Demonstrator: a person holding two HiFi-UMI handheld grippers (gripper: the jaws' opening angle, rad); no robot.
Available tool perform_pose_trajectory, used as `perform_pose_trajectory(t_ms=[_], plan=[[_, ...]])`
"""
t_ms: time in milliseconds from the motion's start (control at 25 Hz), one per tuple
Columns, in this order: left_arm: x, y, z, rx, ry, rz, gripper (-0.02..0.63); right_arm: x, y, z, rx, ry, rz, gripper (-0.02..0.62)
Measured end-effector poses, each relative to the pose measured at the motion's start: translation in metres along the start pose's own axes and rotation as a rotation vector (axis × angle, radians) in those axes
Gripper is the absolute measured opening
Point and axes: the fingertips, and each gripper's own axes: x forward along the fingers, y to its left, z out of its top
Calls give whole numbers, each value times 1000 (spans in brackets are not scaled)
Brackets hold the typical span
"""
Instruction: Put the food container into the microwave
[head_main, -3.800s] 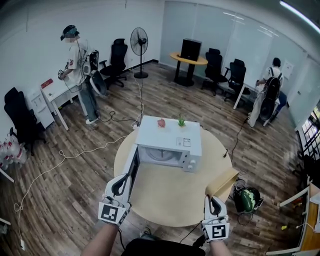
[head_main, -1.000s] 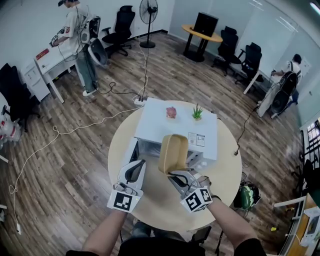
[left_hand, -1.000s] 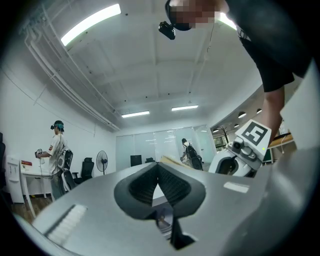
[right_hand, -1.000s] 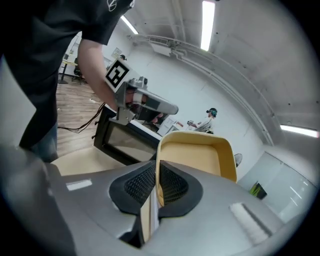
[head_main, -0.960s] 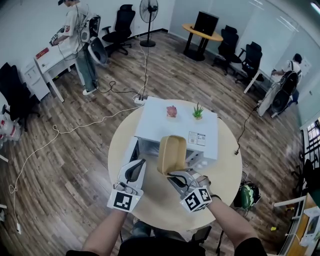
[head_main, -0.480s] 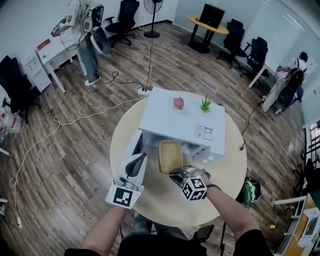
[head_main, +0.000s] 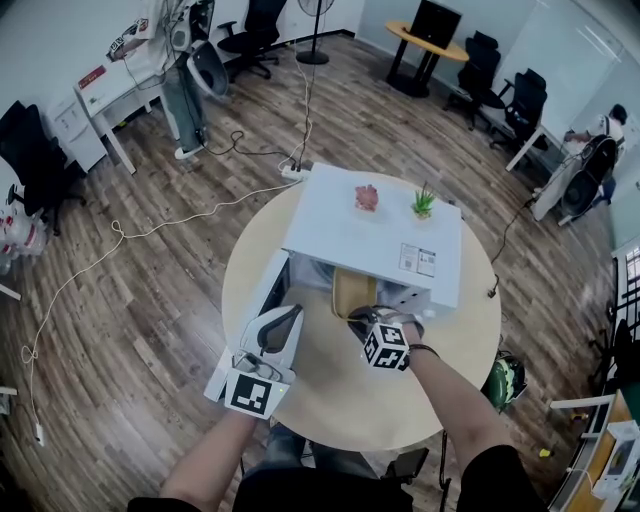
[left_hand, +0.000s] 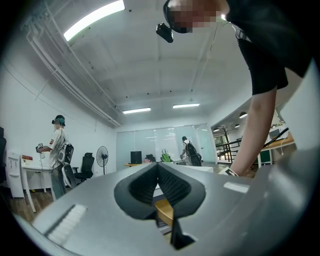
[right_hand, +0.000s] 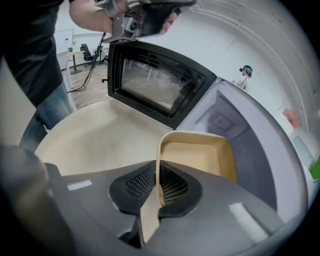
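While the table (head_main: 330, 385) bears the microwave (head_main: 375, 235) with its door (right_hand: 155, 85) open, my right gripper (right_hand: 156, 187) is clamped on the rim of the food container (right_hand: 200, 155) at the cavity mouth. Held by one thin wall, it could sag and clip the frame. It looks shallow, tan, probably empty. My left gripper (left_hand: 159, 172) is closed, empty

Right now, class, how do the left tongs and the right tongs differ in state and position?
The left tongs are shut on nothing; the right tongs clamp the food container's wall. The left tongs sit beside the open microwave door; the right tongs reach the microwave's opening. Both point at the microwave.
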Motion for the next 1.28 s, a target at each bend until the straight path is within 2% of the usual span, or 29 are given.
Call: perform_pose_trajectory(t_ms=[280, 800, 960, 1080, 1200, 1280], plan=[[2, -14, -10, -19, 16, -24, -2, 24, -30, -20, 16, 75, -68, 21], [6, -36, -26, -52, 35, -73, -2, 52, -71, -31, 91, 134, -162, 21], [8, -41, -20, -11, -1, -89, -2, 58, -78, -31, 96, 142, -170, 21], [5, -41, -30, -71, 42, -74, -2, 62, -81, -30, 99, 145, -179, 21], [5, -42, -26, -25, 10, -85, -2, 65, -85, -29, 134, 145, -191, 21], [3, -43, -33, -69, 39, -74, -2, 67, -88, -27, 135, 145, -205, 21]])
